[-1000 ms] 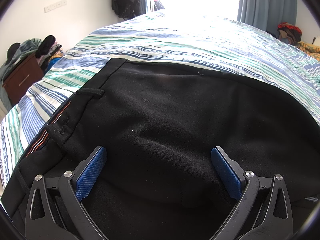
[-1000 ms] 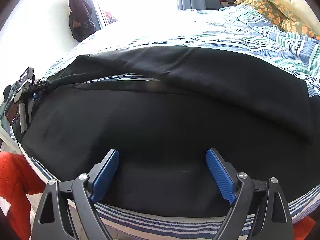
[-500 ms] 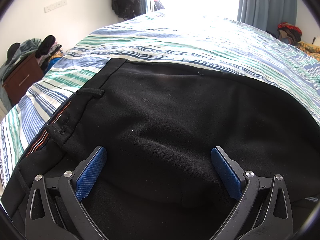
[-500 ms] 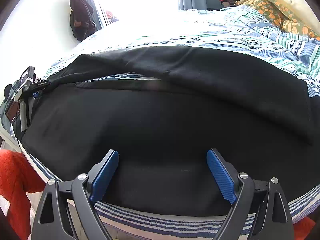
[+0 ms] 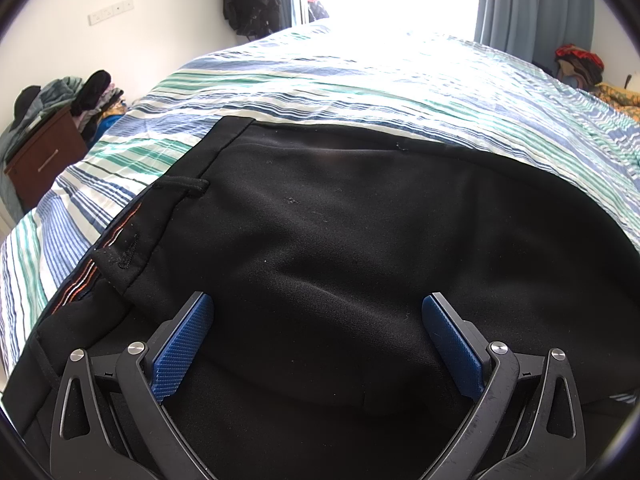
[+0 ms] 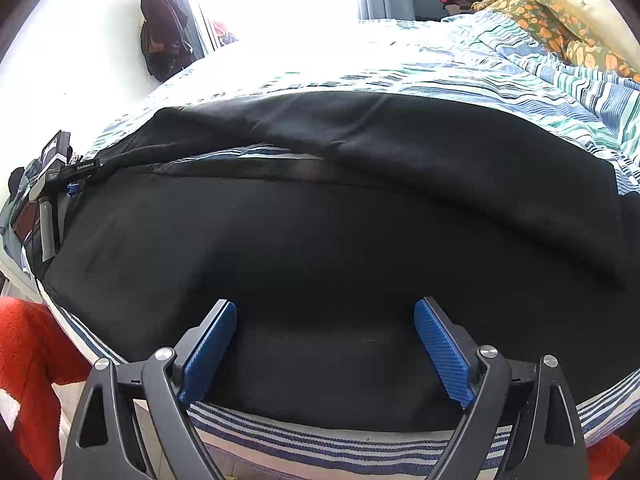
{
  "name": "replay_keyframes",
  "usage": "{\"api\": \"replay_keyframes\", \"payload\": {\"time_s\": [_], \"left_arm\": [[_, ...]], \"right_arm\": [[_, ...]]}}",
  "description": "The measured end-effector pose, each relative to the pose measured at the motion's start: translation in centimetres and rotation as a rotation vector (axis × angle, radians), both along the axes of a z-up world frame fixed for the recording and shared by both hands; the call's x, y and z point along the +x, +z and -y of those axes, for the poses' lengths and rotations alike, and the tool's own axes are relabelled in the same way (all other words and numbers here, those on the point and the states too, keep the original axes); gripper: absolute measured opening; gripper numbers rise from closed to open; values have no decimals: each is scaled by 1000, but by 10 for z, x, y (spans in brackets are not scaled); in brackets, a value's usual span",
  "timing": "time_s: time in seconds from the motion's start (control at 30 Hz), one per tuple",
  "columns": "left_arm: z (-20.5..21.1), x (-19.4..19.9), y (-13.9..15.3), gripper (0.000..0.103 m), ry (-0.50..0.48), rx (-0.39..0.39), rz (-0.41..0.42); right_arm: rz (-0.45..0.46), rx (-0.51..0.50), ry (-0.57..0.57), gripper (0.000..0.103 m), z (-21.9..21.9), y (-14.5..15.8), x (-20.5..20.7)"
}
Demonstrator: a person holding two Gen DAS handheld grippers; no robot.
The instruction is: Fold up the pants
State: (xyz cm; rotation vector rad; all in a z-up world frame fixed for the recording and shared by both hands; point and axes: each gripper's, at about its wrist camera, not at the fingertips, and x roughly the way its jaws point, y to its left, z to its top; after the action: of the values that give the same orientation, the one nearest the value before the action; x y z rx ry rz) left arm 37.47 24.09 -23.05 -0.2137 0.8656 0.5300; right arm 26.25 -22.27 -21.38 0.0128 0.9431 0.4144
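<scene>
My blue-padded left gripper (image 5: 318,344) and right gripper (image 6: 325,350) are showing black frames. The pants (image 5: 360,240) are looking plain black, orange trim peeking at the waistband (image 5: 86,280). The bedspread (image 5: 360,80) is running in blue, green and white stripes.
</scene>
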Motion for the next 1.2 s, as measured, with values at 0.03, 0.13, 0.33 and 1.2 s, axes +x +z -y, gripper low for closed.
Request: {"api": "replay_keyframes", "payload": {"time_s": [0.03, 0.13, 0.33, 1.2], "left_arm": [[0, 0, 0, 103, 0, 0, 0], [0, 0, 0, 103, 0, 0, 0], [1, 0, 0, 103, 0, 0, 0], [1, 0, 0, 103, 0, -1, 0]], "right_arm": [[0, 0, 0, 90, 0, 0, 0], [0, 0, 0, 91, 0, 0, 0], [0, 0, -1, 91, -1, 0, 0], [-105, 611, -278, 91, 111, 13, -1]]}}
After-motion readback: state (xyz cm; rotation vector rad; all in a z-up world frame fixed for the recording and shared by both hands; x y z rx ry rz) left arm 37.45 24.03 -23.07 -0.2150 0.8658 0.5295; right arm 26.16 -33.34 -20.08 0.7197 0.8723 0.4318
